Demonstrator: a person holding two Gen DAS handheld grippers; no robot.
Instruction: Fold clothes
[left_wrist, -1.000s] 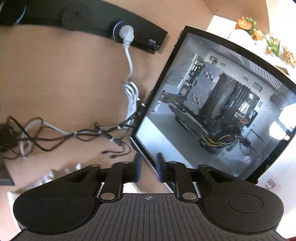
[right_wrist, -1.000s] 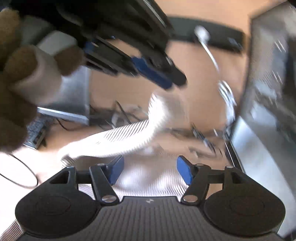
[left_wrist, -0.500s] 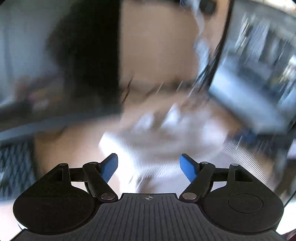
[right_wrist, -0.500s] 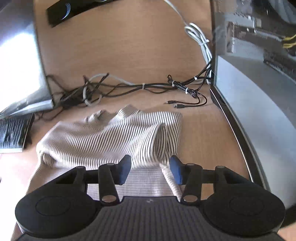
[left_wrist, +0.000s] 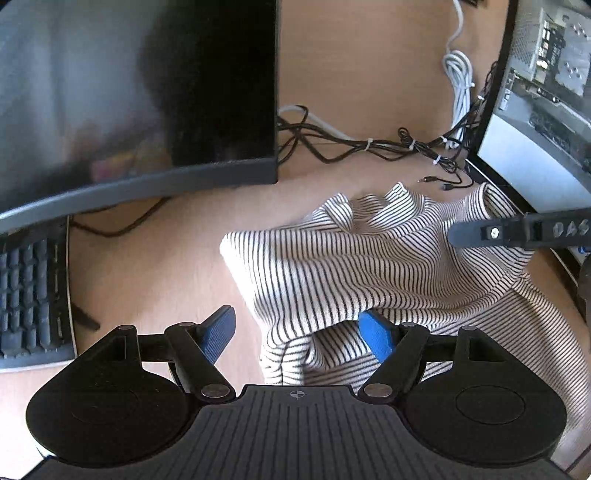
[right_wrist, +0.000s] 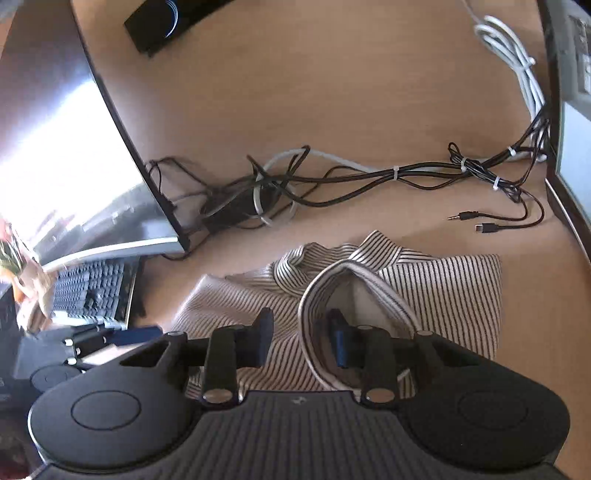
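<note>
Two grippers work over a striped garment (left_wrist: 369, 266) lying crumpled on the wooden bench (left_wrist: 354, 85), between a dark monitor (left_wrist: 129, 92) on one side and a glass-sided computer case (left_wrist: 546, 110) on the other. The left gripper (left_wrist: 301, 334) has its blue-padded fingers (left_wrist: 218, 332) spread wide; a hanging fold of the cloth drapes between them and hides part of the far pad, but nothing is pinched. The right gripper (right_wrist: 303, 343) is partly open, its fingers straddling a raised, banded edge of the garment (right_wrist: 369, 280) — one finger outside the loop of fabric, the other inside it — with a visible gap, so the cloth is not clamped. In the left view, an arm of the right gripper (left_wrist: 517, 232) reaches in from the edge and lies over the garment's far corner.

A tangle of black and white cables (right_wrist: 332, 177) runs across the bench just behind the garment, tied in places, with two loose plug ends (right_wrist: 476, 221) lying near the cloth's far edge. A coiled white cord (right_wrist: 513, 55) sits beside the case. A keyboard (right_wrist: 92, 291) lies under the monitor's lower edge, near the garment's side, and a black bar-shaped device (right_wrist: 166, 22) rests further back on the bench.
</note>
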